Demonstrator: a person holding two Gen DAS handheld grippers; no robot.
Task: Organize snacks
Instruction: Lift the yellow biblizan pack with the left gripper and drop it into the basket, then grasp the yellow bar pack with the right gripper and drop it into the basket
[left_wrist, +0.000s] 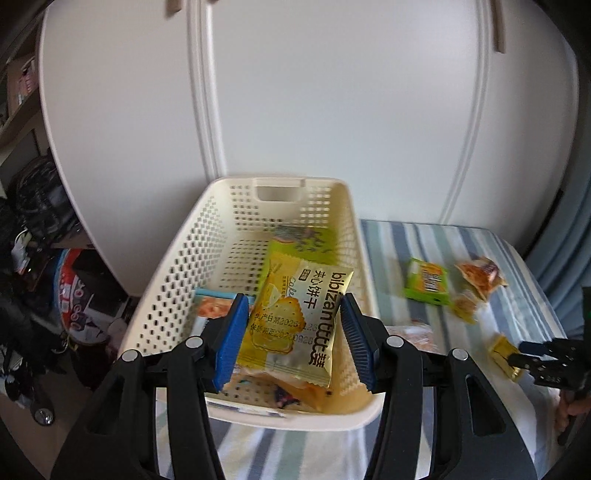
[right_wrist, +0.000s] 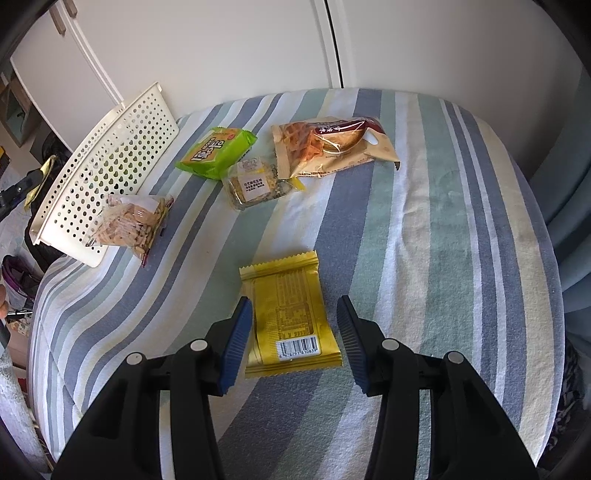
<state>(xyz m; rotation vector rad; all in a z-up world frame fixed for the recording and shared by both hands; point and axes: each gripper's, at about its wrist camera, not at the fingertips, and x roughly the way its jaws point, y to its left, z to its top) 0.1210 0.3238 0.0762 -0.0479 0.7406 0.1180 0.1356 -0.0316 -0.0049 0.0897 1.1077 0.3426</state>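
Note:
My left gripper (left_wrist: 293, 299) hangs open over the cream perforated basket (left_wrist: 177, 240). A yellow biscuit packet (left_wrist: 295, 325) lies tilted between its fingers, on top of other snacks in the basket. Further in lie a green packet (left_wrist: 303, 236) and a blue-edged packet (left_wrist: 214, 306). My right gripper (right_wrist: 293, 302) is open low over the striped bedcover (right_wrist: 424, 229). Its fingers straddle a gold packet (right_wrist: 291, 317) lying barcode side up. That same gripper (left_wrist: 532, 354) appears at the right edge of the left wrist view.
Loose on the cover lie a green packet (right_wrist: 218, 151), a clear-wrapped grain bar (right_wrist: 253, 184), a brown crisp bag (right_wrist: 328, 144) and a clear bag of pale slices (right_wrist: 129, 221) beside the basket (right_wrist: 110, 155). White cupboard doors (right_wrist: 221, 48) stand behind. Floor clutter (left_wrist: 55, 295) lies left.

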